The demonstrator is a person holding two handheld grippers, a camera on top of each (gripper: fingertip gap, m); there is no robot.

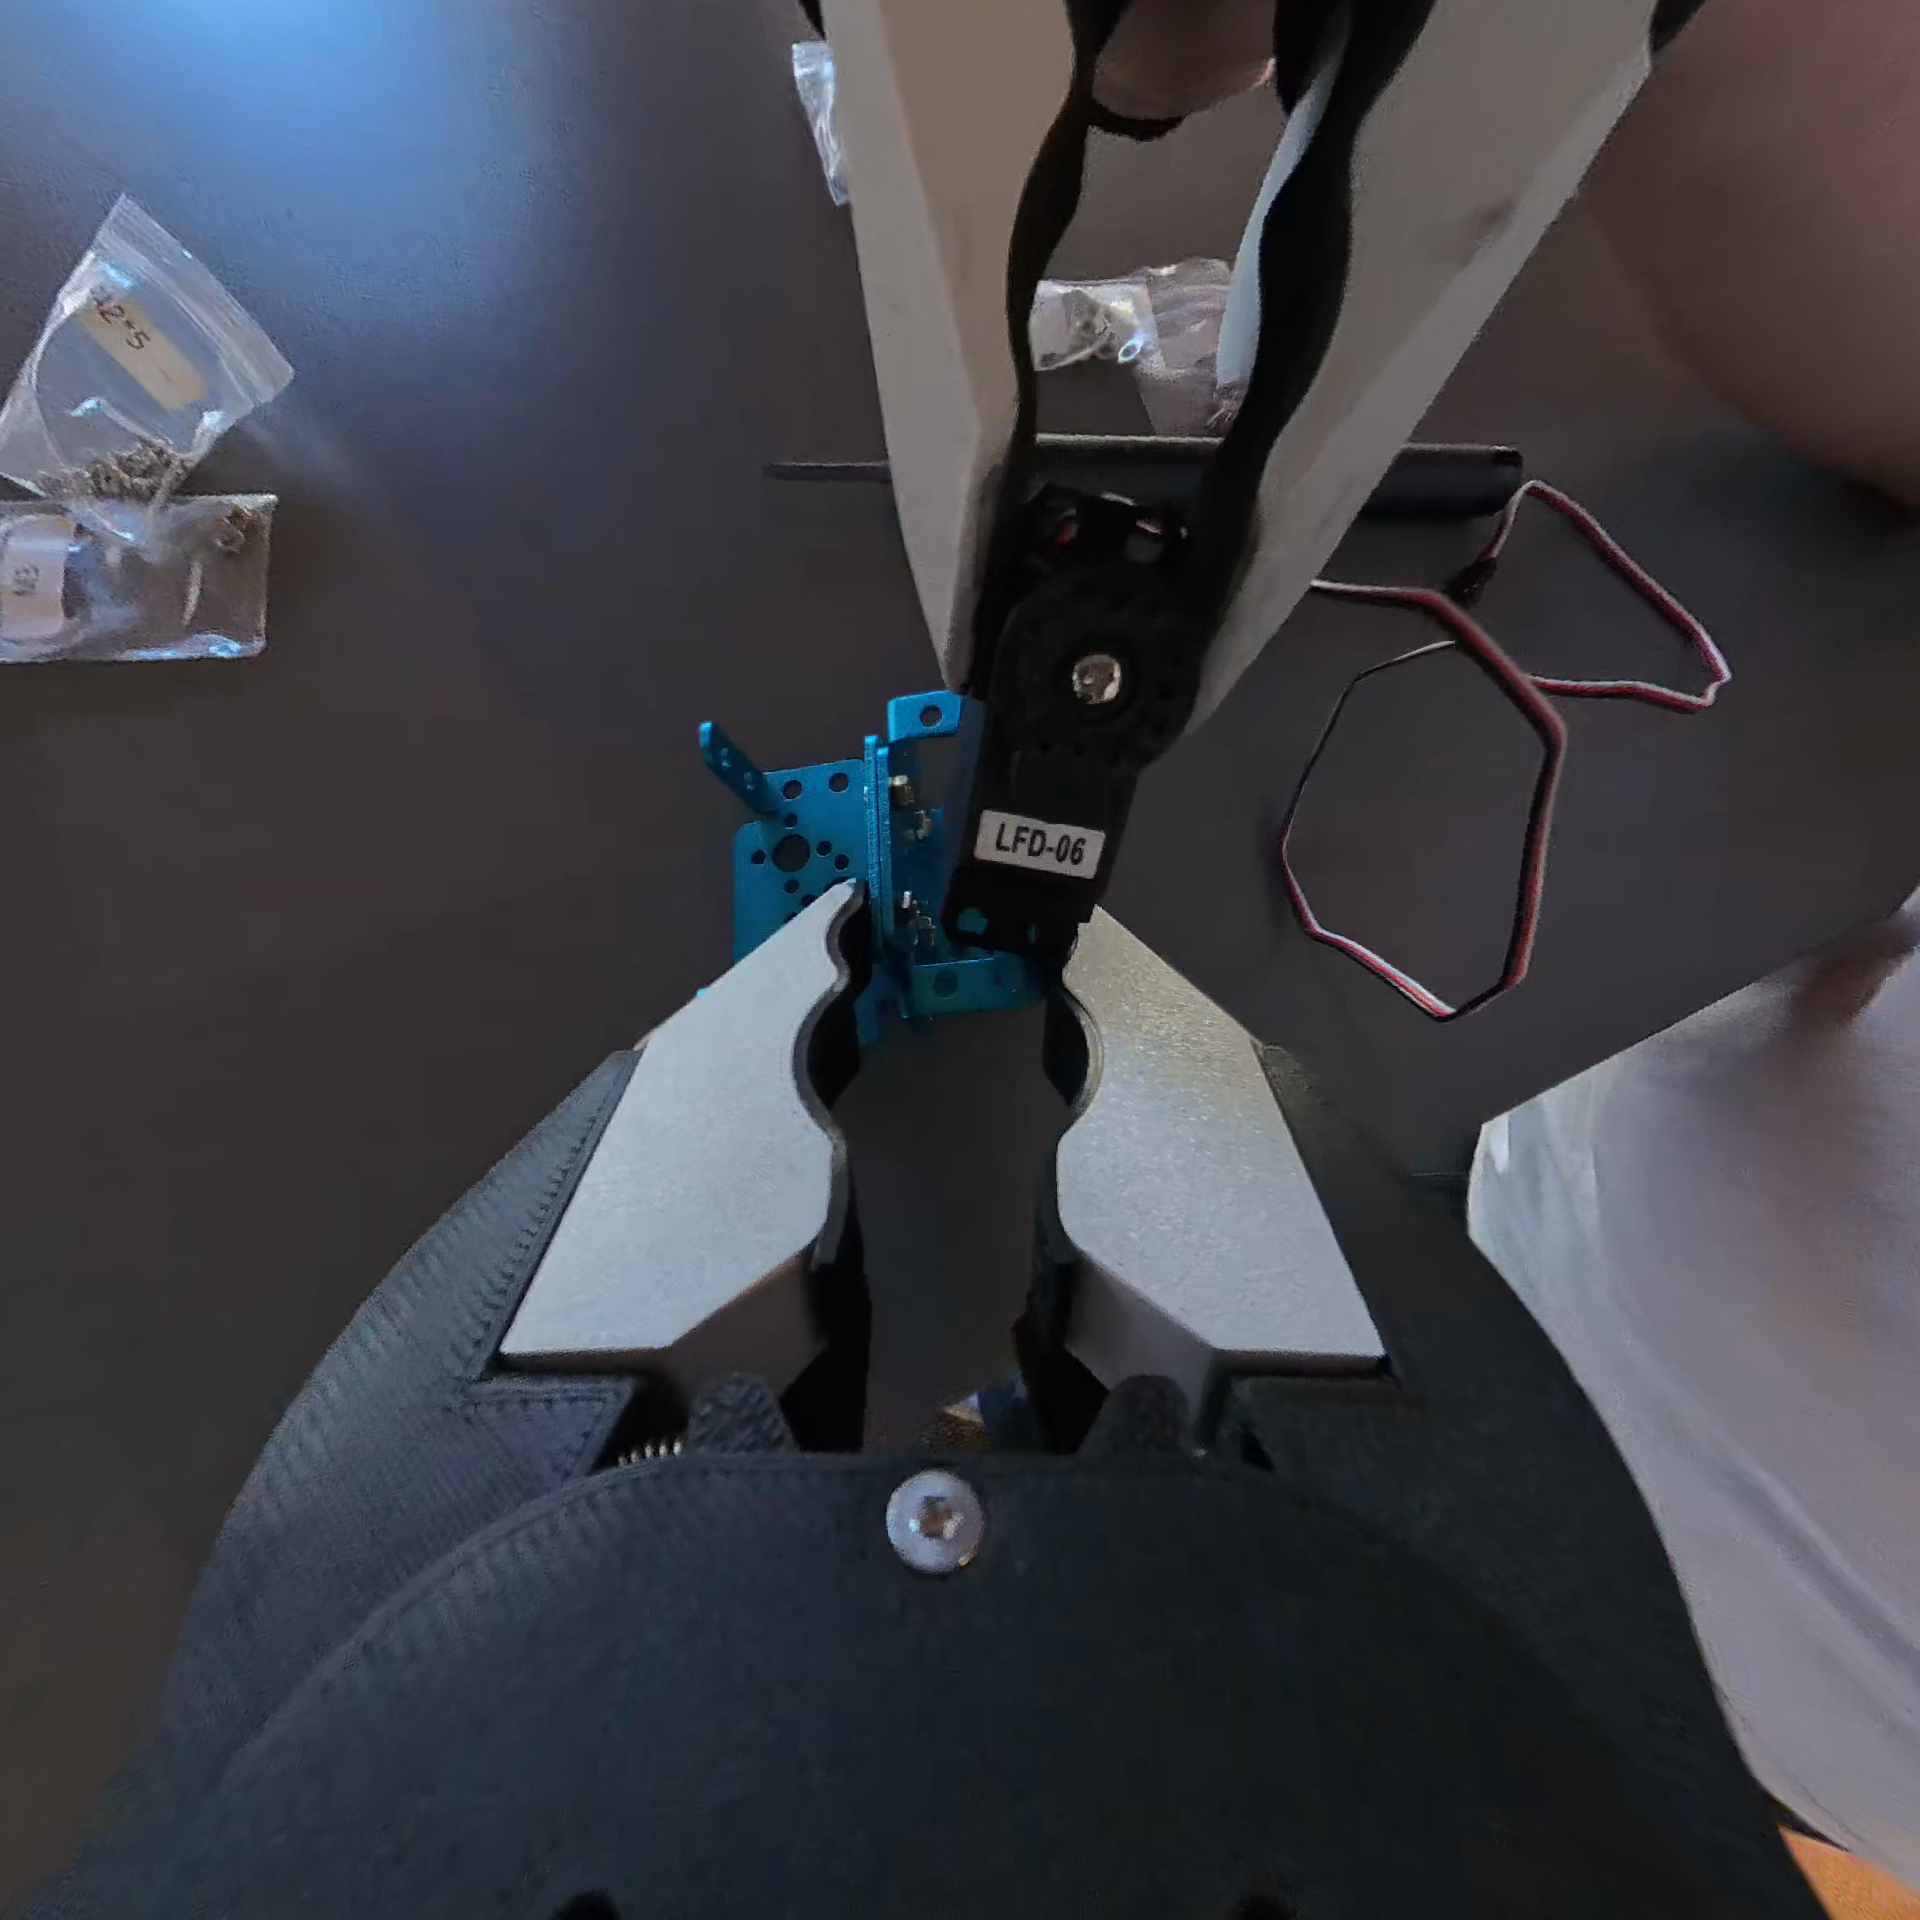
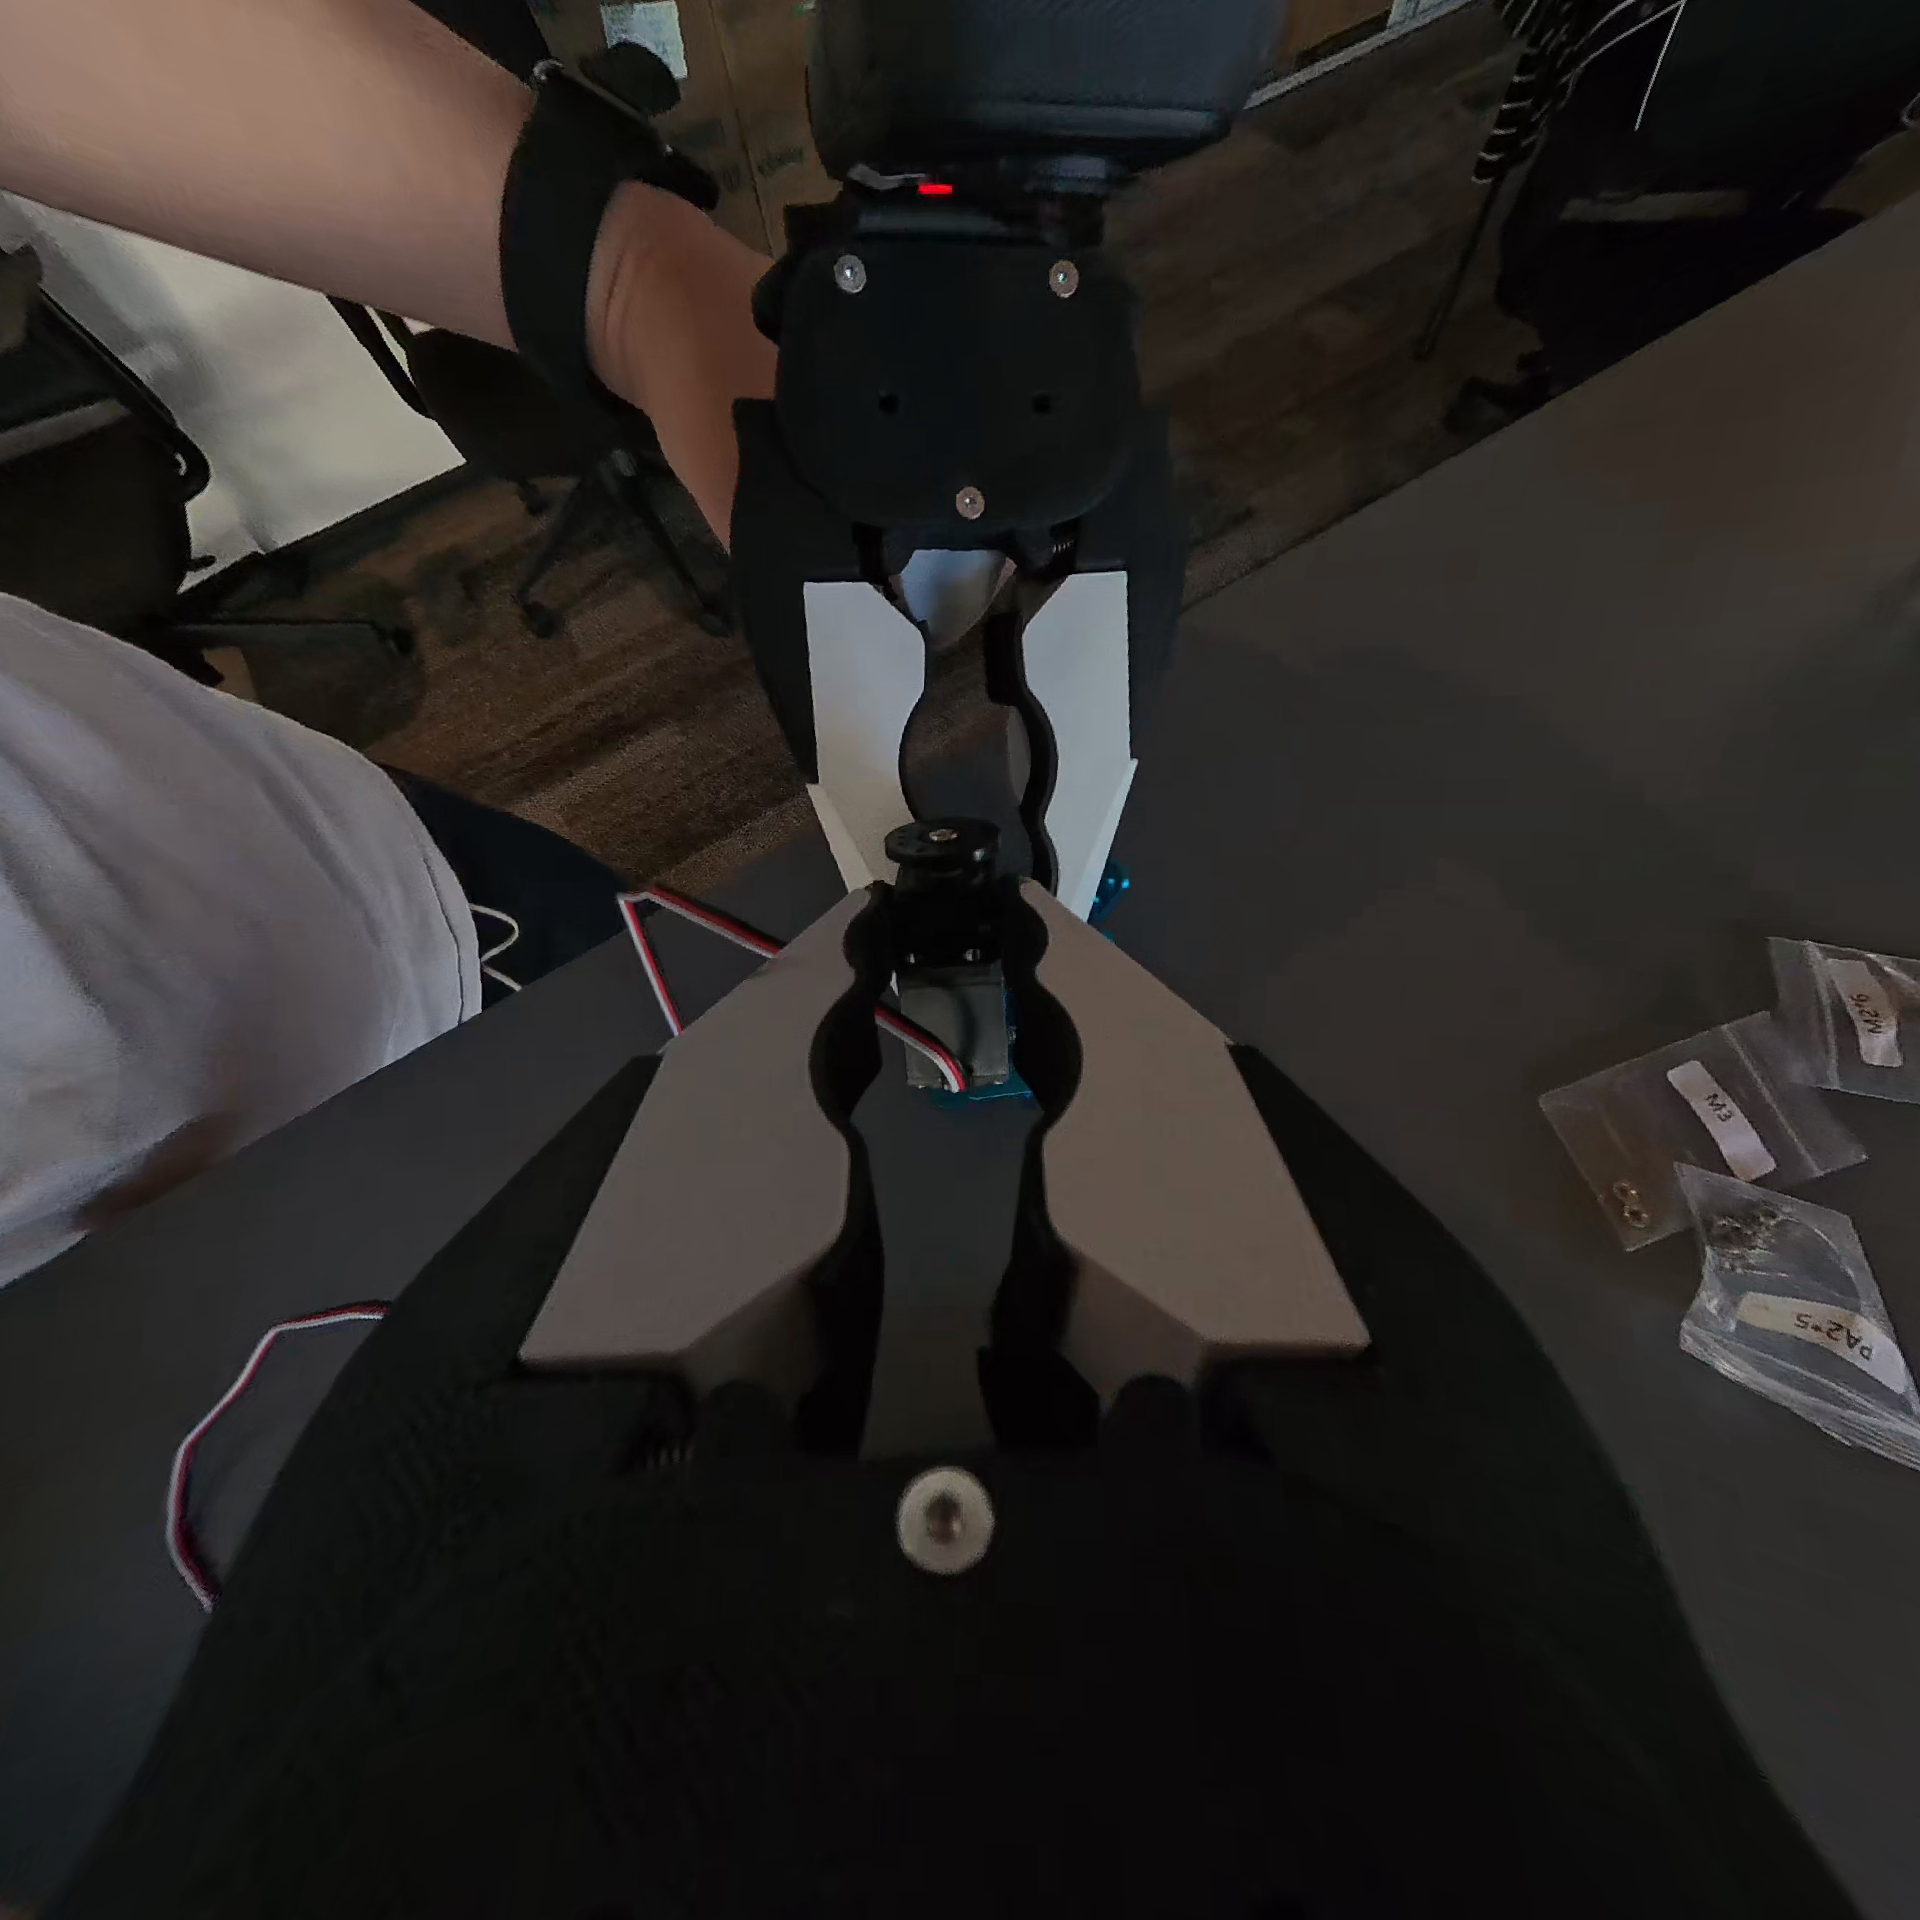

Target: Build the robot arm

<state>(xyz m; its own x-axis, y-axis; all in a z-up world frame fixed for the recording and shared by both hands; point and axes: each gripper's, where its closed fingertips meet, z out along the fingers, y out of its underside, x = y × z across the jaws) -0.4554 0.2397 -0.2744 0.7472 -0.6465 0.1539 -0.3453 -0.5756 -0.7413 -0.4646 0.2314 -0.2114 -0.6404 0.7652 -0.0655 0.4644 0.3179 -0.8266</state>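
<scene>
screw bags (image 1: pixel 114 436) flank bracket (image 1: pixel 831 852) — wire (image 1: pixel 1455 810) opposite

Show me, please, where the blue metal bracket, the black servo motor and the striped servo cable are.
Blue metal bracket (image 1: pixel 795 842): left wrist view, on its perforated plate.
Black servo motor (image 1: pixel 1081 717): left wrist view, on its round horn.
Striped servo cable (image 1: pixel 1538 821): left wrist view, on the loop lying on the table.

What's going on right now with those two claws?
Left gripper shut on blue bracket. Right gripper shut on black motor. Wire, small bags lie aside.

office workshop — dark table (image 2: pixel 1507 727), office chairs (image 2: pixel 94 499); bagged screws (image 2: pixel 1787 1309)
</scene>
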